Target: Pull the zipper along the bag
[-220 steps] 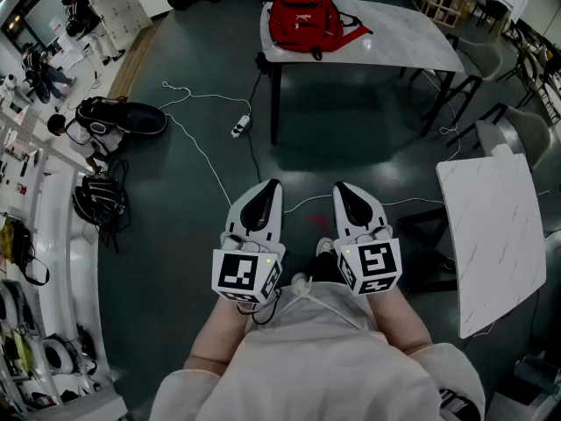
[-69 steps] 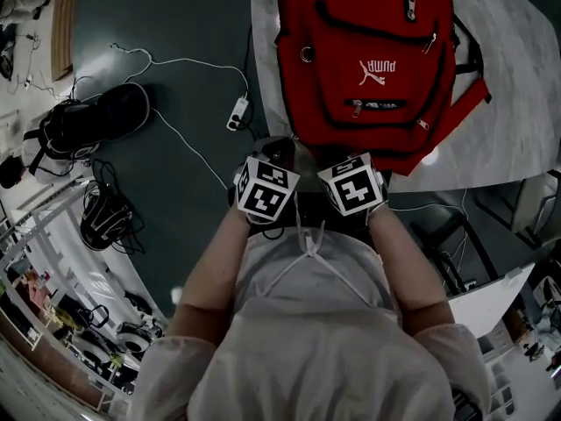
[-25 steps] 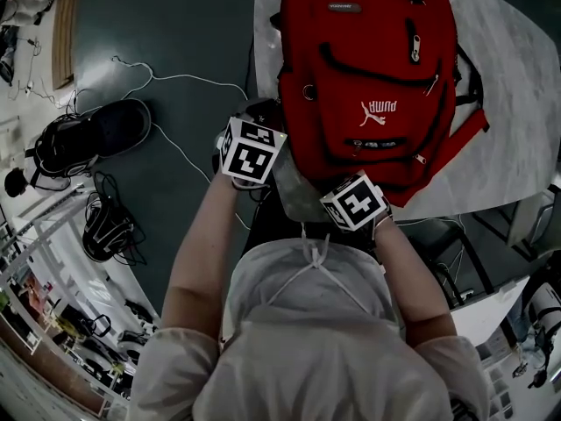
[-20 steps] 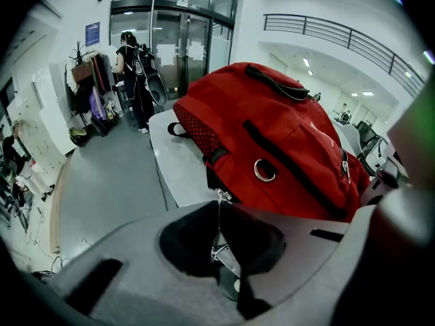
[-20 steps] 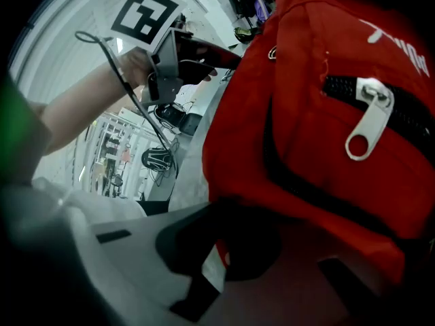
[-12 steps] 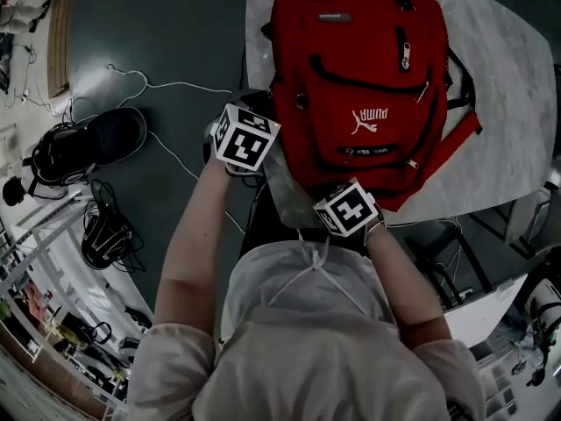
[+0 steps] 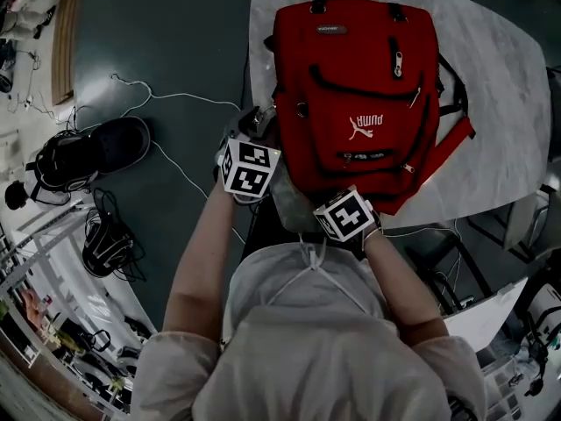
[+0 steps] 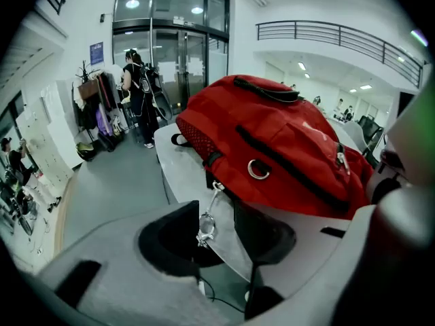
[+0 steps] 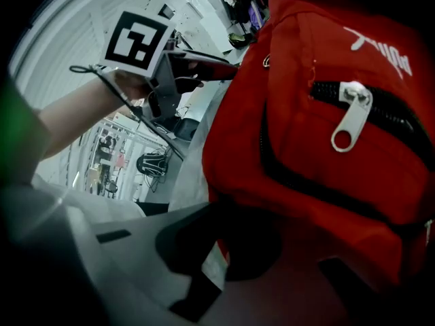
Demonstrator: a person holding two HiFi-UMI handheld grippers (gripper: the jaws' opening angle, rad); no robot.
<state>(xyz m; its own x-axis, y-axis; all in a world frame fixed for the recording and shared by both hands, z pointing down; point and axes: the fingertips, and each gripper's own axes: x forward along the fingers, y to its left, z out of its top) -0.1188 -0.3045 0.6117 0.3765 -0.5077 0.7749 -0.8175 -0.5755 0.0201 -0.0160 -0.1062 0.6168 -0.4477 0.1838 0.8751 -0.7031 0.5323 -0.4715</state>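
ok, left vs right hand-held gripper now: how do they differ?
Left hand-held gripper: jaws apart, just been opening, zipper pull dangling between them, at the backpack's side. Right hand-held gripper: jaws close together, seemingly pinching the backpack's bottom edge. Both face the backpack.

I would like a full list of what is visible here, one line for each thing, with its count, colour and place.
backpack: one, red, lying on the table
table: one, white marbled, under the backpack
zipper pull: one, silver, hanging from the backpack's corner
black bag: one, black, on the floor left of the table
cable: one, white, on the floor near the black bag
bystander: one, dark clothes, by the glass doors
left tongs: one, grey, jaws just opening, zipper pull hanging between them, not gripped
right tongs: one, grey, shut on the backpack's lower edge
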